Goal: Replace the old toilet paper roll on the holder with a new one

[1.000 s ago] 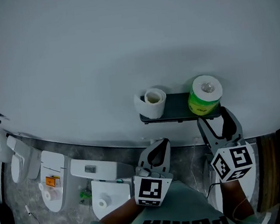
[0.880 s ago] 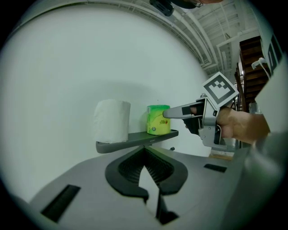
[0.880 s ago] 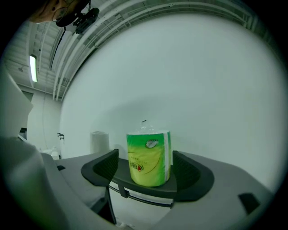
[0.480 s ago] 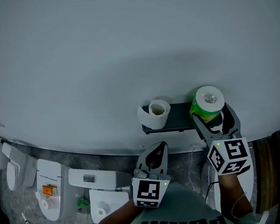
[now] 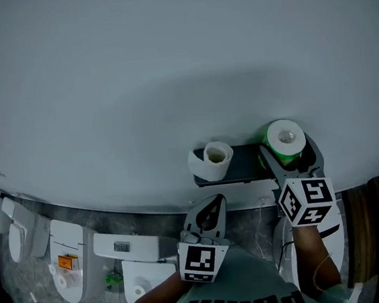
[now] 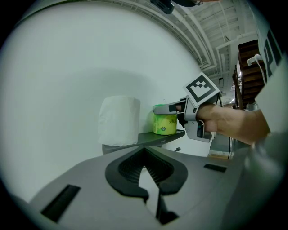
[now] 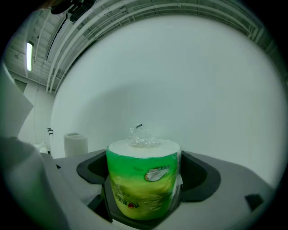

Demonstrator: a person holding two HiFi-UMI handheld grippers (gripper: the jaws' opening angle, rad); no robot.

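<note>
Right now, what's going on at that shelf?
The right gripper has its jaws around the green-wrapped roll, which stands on the wall shelf; they have just been opening and do not press it. The left gripper hovers shut and empty, short of the white roll at the shelf's other end.

we wore a grey-green tee (image 5: 257, 283) w/ dark block print; left gripper (image 5: 213, 200) & right gripper (image 5: 288, 154) were grey plastic, each w/ b&w marker cube (image 5: 306, 201).
</note>
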